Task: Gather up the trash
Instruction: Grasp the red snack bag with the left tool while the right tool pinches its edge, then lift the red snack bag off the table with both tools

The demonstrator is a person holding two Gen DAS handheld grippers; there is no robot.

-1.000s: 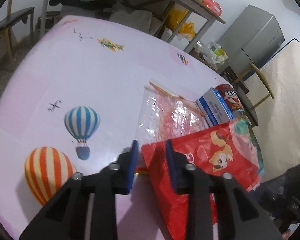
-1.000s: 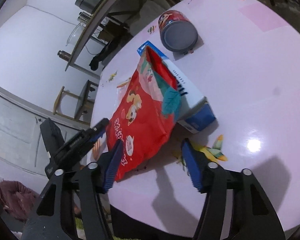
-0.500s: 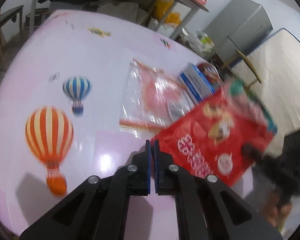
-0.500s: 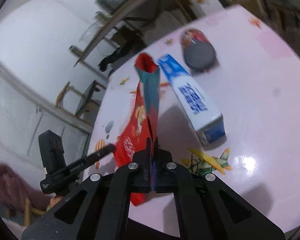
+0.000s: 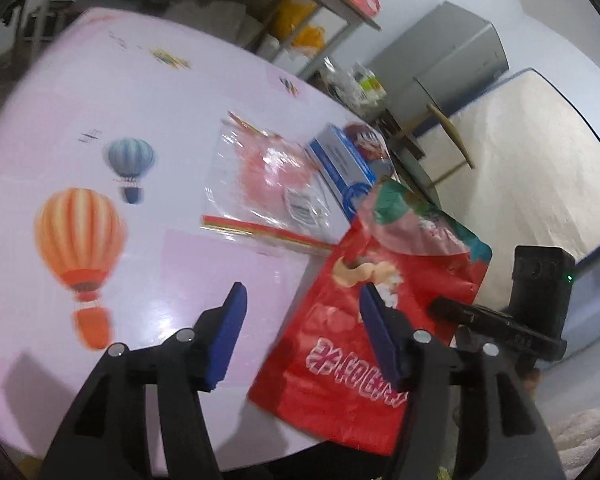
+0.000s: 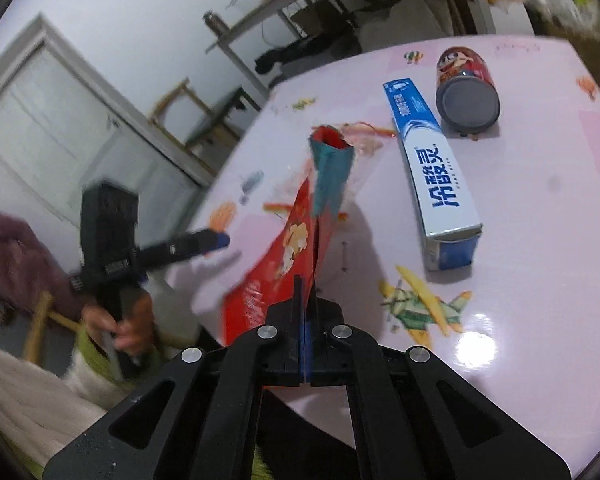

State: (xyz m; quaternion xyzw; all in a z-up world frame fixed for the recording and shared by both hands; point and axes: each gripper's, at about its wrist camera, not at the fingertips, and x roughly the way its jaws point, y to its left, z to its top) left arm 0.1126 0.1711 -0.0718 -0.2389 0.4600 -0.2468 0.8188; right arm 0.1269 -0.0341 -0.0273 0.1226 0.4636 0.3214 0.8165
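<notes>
left gripper (image 5: 300, 312): black frame, blue pads, silver screws | right gripper (image 6: 305, 300): same build | sleeve (image 6: 4, 248): maroon

Right gripper (image 6: 305, 312), spread wide a second ago, now clamped on the near edge of the red snack bag (image 6: 292, 256), lifted on edge off the table (image 6: 540, 208). Left gripper (image 5: 300, 320), pinched shut half a second ago, now opening, nothing pressed between its pads.

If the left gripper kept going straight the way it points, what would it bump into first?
Probably the bare pink tabletop: the opening left gripper aims down at it, empty. The red snack bag lies just right of that line, though depth is unclear.
</notes>
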